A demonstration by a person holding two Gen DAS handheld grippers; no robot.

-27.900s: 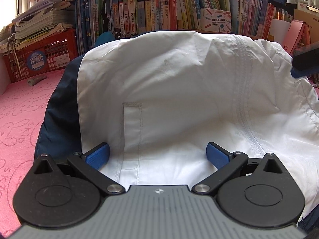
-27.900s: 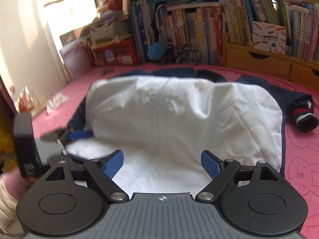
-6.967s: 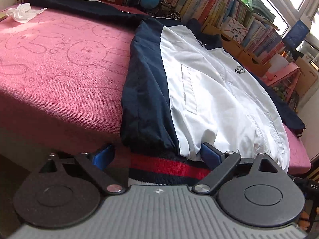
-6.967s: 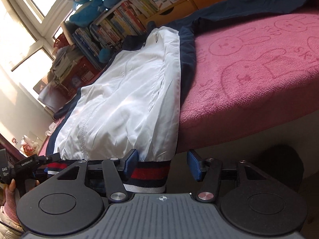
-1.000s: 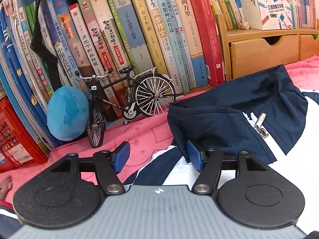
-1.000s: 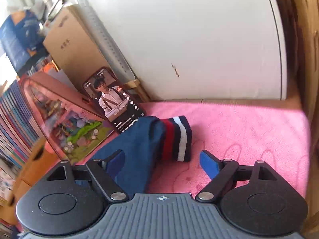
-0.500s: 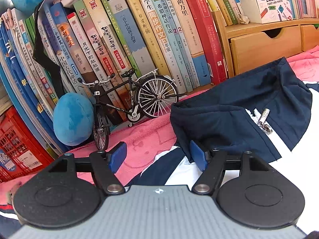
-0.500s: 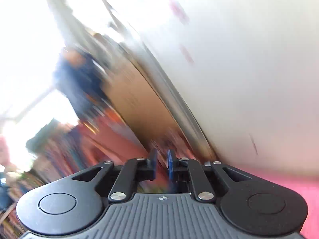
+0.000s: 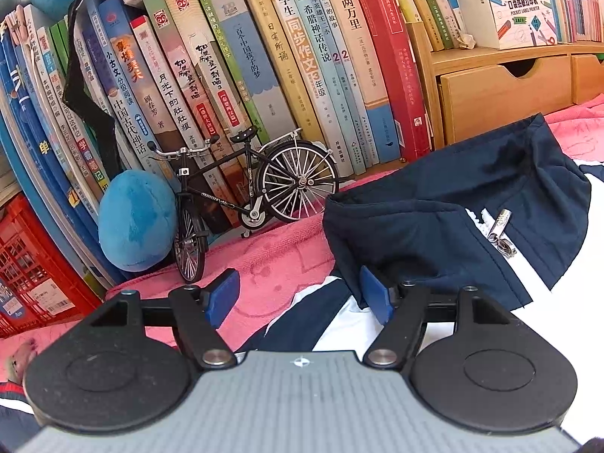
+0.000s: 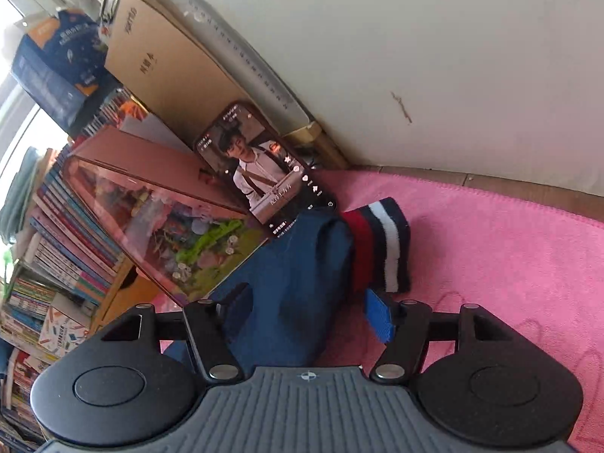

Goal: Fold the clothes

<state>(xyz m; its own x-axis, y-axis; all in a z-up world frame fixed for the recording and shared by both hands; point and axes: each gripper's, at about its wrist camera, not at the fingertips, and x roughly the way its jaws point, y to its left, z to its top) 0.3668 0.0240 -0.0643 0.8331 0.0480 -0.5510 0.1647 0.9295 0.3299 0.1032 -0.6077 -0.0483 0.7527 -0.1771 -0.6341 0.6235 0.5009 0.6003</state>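
A navy and white jacket lies on the pink cover. Its navy collar [image 9: 453, 204] with a silver zip pull [image 9: 500, 226] shows in the left wrist view. My left gripper [image 9: 298, 296] is open, low over the shoulder just left of the collar. In the right wrist view the navy sleeve [image 10: 294, 287] ends in a red, white and navy striped cuff [image 10: 381, 245]. My right gripper [image 10: 307, 311] is open and straddles the sleeve just short of the cuff. The jaws stand apart on either side of the cloth.
A model bicycle [image 9: 245, 196] and a blue plush ball [image 9: 136, 226] stand before a row of books [image 9: 264, 56]. A phone [image 10: 260, 166] leans on a pink case [image 10: 158, 204] beside the cuff. A wall [image 10: 453, 56] lies behind.
The right gripper was shut and swinging half a second ago; now it is open and astride the sleeve by the cuff. The left gripper has crept slightly nearer the collar.
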